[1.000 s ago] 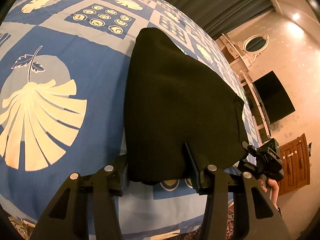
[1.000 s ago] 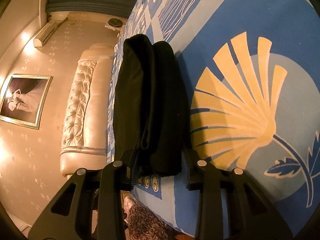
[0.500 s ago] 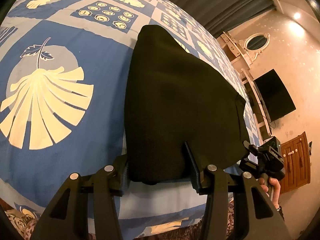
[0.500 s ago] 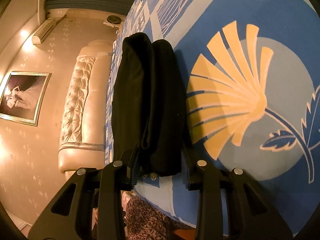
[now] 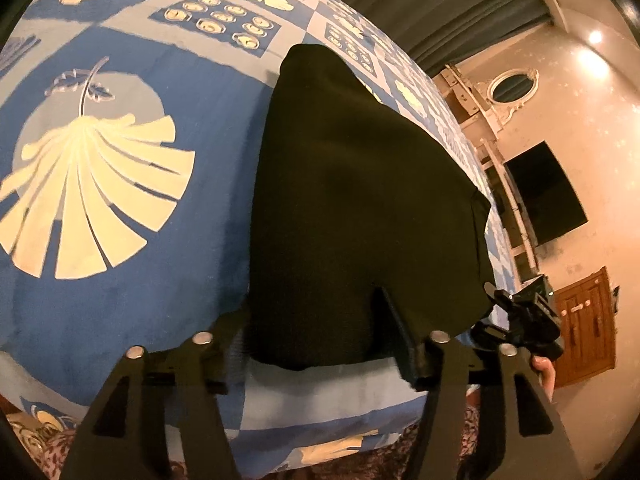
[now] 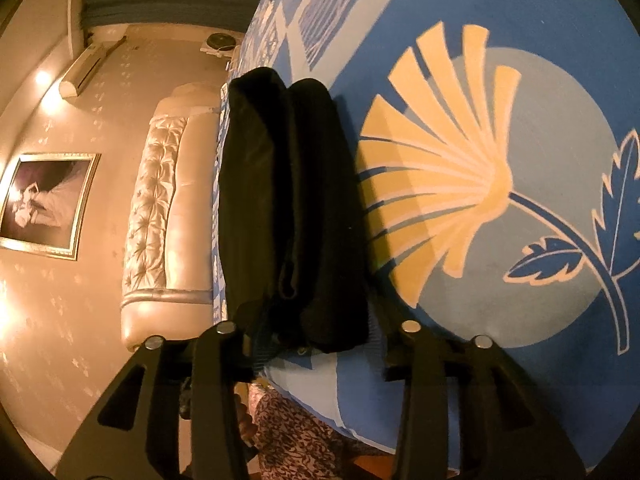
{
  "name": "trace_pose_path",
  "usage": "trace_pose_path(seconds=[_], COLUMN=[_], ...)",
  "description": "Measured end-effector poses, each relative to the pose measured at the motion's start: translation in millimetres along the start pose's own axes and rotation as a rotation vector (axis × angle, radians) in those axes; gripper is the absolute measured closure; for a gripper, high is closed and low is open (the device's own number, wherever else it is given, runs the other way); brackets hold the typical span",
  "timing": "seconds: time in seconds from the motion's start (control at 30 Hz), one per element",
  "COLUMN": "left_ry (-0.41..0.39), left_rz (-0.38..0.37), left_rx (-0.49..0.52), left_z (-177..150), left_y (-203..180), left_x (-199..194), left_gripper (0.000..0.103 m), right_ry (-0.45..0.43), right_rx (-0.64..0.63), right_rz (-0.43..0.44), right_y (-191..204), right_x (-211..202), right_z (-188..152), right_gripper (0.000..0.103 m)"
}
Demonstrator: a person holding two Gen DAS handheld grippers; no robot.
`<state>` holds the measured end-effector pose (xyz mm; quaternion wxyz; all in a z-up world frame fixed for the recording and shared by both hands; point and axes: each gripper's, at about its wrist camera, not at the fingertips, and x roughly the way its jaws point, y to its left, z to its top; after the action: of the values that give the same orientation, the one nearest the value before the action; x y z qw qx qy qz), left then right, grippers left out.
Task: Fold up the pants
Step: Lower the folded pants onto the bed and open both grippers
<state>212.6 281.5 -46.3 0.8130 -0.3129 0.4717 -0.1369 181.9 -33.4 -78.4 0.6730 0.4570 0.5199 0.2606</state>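
The left tongs (image 5: 316, 344) pinch the near edge of the folded pants (image 5: 360, 208); one finger (image 5: 400, 340) lies on top of the black cloth and the other one is under it, on the left side. The right tongs (image 6: 312, 332) also hold the near end of the same bundle, with the thick layers of the pants (image 6: 288, 208) filling the gap between the two fingers. I think both tongs take the same edge so that the layers stay together and the fold does not slip open while the bundle is placed or pulled on the bed.

The pants lie on the bed cover (image 5: 120, 220), a blue one with pale shell and leaf patterns, close to the near edge of the bed. In the right wrist view the bundle shows two rolled, thick folds side by side, so the folding seems almost finished.

The cloth is very dark and the light is warm and weak, so seams, waistband and pockets are hard to make out. The finger pads are hidden by the cloth, and I cannot tell how deep the grip goes. In the left wrist view the other gripper (image 5: 524, 320) is partly cut off behind the pants
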Motion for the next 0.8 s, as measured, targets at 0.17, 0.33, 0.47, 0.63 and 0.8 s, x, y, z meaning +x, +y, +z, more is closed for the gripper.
trace_pose_path(seconds=[0.17, 0.33, 0.47, 0.63, 0.8], left_ry=[0.010, 0.017, 0.021, 0.005, -0.004], left_rz=[-0.051, -0.004, 0.017, 0.046, 0.082], left_rx=[0.021, 0.094, 0.116, 0.114, 0.124], left_z=[0.2, -3.6, -3.7, -4.7, -10.3], left_y=[-3.4, -15.6, -19.9, -20.6, -22.1], left_x=[3.7, 8.6, 10.5, 10.9, 7.4], left_gripper=[0.022, 0.017, 0.017, 0.017, 0.017], right_ry=[-0.007, -0.019, -0.037, -0.050, -0.055], right_rx=[0.037, 0.065, 0.072, 0.047, 0.034], right_rz=[0.025, 0.032, 0.020, -0.055, -0.116], right_y=[-2.7, -9.4, -10.8, -5.7, -3.0], right_x=[-3.4, -15.0, -24.4, -31.5, -36.8], right_z=[-4.1, -8.1, -11.9, -21.7, -35.7], right_gripper=[0.051, 0.048, 0.043, 0.039, 0.035])
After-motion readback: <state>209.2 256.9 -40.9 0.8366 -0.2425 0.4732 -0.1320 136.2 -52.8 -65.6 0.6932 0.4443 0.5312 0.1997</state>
